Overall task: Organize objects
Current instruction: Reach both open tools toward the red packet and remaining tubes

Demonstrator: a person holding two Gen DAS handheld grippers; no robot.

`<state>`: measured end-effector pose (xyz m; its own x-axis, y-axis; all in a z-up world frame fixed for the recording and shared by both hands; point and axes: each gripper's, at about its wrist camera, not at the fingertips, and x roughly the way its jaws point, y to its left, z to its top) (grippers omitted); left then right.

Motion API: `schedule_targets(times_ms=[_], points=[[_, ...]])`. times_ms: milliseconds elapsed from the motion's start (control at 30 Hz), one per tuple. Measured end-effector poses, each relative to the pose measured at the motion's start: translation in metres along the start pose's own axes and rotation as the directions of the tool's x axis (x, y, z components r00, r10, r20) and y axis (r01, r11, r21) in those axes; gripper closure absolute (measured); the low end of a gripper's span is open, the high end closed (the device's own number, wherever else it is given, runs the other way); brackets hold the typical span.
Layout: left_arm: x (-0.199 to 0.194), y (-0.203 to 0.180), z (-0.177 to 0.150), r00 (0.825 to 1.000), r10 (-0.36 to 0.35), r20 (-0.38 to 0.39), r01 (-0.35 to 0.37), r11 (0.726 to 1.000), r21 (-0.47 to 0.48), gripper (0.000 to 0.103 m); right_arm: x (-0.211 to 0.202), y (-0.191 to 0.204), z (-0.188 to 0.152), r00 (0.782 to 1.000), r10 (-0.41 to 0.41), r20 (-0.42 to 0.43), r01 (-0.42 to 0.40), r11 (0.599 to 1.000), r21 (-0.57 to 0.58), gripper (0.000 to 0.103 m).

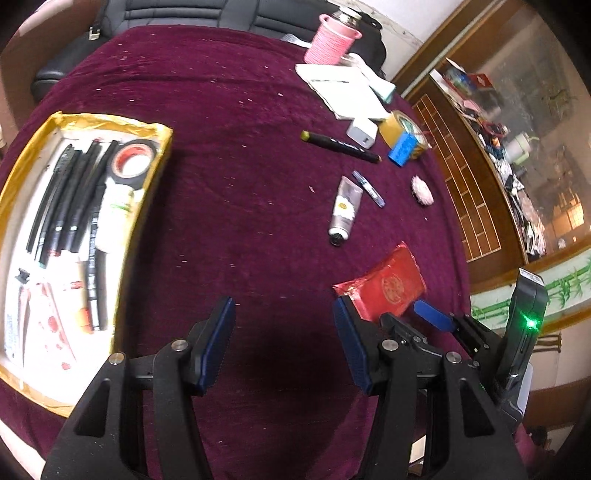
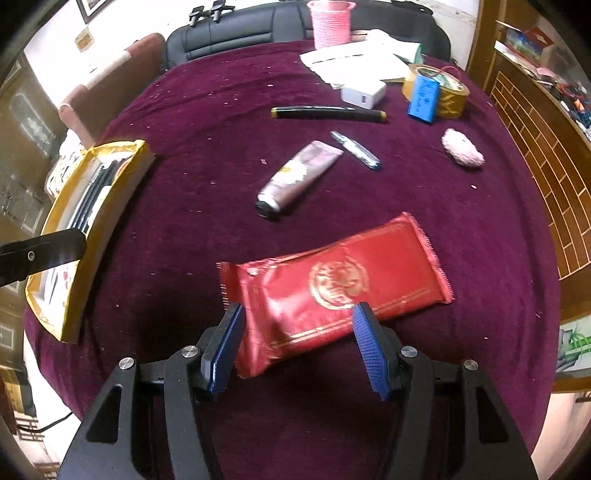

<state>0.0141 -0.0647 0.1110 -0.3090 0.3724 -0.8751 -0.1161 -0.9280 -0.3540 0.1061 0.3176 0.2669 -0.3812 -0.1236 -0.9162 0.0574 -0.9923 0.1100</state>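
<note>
**Over the maroon table: both sets of fingers part-open, nothing held**

Above the maroon cloth of the table [image 1: 229, 192], the left gripper [image 1: 284, 343] has its fingers [image 1: 218, 343] spread about halfway, with only bare cloth between the blue pads. The right gripper [image 2: 299, 347] is spread to a similar width. A red foil packet [image 2: 332, 291] lies on the cloth beyond and partly between its fingers [image 2: 371, 350]; the pads do not press on it, and whether they touch it cannot be determined.

Hidden or unclear: the near end of the red foil packet is blurred and partly covered by the fingers. In the left wrist view the right gripper overlaps the packet's lower corner.

Surroundings: a yellow-rimmed tray [image 1: 162, 147] sits at the table's left edge, holding black pens [image 1: 70, 195], a roll of black tape [image 1: 133, 162] and other items that are hard to identify. Farther out lie a hand-cream tube [image 2: 295, 181], a small blue pen [image 2: 356, 149], a black marker [image 2: 328, 112], a white charger [image 2: 364, 94], a blue block [image 2: 424, 98] leaning on a tan tape roll [image 2: 452, 94], a pink fluffy item [image 2: 461, 149], papers [image 2: 354, 61] and a pink cup [image 2: 330, 24]. Open cloth lies between tray and packet.
</note>
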Motion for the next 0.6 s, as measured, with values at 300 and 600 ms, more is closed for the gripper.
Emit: schedule_targets(times_ms=[300,600], points=[[0.033,-0.04,0.014,0.999,-0.027,-0.047,0.03,0.996,0.08,0.049,-0.002,-0.05,-0.009,0.999,-0.045,-0.006,0.045,0.993,0.112,0.048],[0.089,-0.1,0.062,0.993,-0.106,-0.053,0.113,0.98,0.163,0.049,-0.009,-0.119,-0.028,0.998,-0.065,-0.009,0.064,0.953,0.296,0.048]])
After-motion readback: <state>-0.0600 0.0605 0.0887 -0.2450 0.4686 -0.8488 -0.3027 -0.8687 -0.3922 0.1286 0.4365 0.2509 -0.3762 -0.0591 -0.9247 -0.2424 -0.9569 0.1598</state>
